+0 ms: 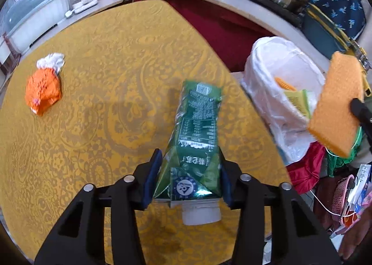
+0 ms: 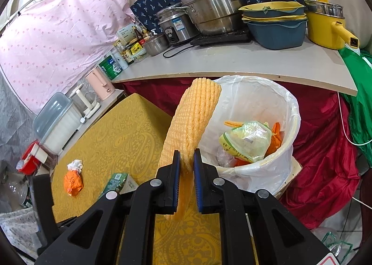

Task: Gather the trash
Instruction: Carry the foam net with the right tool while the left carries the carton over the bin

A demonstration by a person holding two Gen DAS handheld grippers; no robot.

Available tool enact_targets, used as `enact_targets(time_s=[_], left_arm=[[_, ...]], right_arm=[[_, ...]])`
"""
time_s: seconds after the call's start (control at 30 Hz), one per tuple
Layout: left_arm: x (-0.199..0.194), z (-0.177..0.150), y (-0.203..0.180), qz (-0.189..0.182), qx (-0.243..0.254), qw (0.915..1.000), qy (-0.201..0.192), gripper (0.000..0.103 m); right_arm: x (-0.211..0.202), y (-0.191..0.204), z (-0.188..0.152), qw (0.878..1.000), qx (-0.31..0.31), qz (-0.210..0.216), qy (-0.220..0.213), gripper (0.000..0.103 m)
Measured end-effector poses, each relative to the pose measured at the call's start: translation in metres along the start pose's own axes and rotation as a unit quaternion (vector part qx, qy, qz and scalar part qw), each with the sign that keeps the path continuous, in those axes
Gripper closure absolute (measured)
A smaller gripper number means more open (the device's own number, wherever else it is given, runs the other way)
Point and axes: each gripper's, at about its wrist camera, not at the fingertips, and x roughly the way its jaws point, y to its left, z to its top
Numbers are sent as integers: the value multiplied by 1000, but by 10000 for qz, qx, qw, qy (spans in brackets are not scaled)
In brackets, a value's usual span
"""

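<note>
1. Where the yellow patterned table [image 1: 111,60] reaches its left side, a crumpled orange wrapper [image 1: 43,93] lies with a white tissue wad [image 1: 52,61] touching its far end; both sit well apart from the bin.
2. Behind the table's left edge stands a white box with a clear lid [image 1: 34,21]; its contents cannot be made out.
3. At the table's middle, the left gripper [image 1: 189,173] has its blue pads [image 1: 152,174] against both sides of a flattened green carton [image 1: 197,125], pinching it near the capped end. The carton's white cap [image 1: 201,215] points toward the camera; its far end lies on or just above the cloth, which of the two cannot be told.
4. Right of the carton, beyond the table edge, stands a bin lined with a white bag [image 2: 286,102]. Inside lie a pale green plastic packet [image 2: 246,140], orange scraps [image 2: 275,136] and a small ridged yellow piece [image 2: 232,123].
5. The right gripper [image 2: 186,165] is pressed nearly together on a yellow foam sheet [image 2: 193,121], held upright in the air just beside the bin's near-left rim.
6. On the counter [image 2: 232,63] behind the bin stand stacked steel pots [image 2: 204,4], stacked blue and yellow basins [image 2: 276,25] and a yellow pot [image 2: 323,25].
</note>
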Motion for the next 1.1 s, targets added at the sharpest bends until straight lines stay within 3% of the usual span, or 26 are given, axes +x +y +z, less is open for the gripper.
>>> enact_targets(time_s=[0.37, 0.63, 1.0, 1.1], left_arm=[[-27, 29, -37, -285, 295, 9984, -384, 61], [-39, 60, -94, -678, 708, 9930, -666, 61], [-4, 108, -162, -1262, 1162, 9831, -637, 60], [7, 121, -164, -1435, 1151, 9809, -638, 58]], right_arm=[[-3, -15, 18, 9997, 130, -91, -204, 92], [3, -41, 42, 9987, 259, -266, -351, 92], [26, -82, 83, 9966, 417, -563, -427, 91], [40, -85, 95, 9970, 463, -499, -372, 84]])
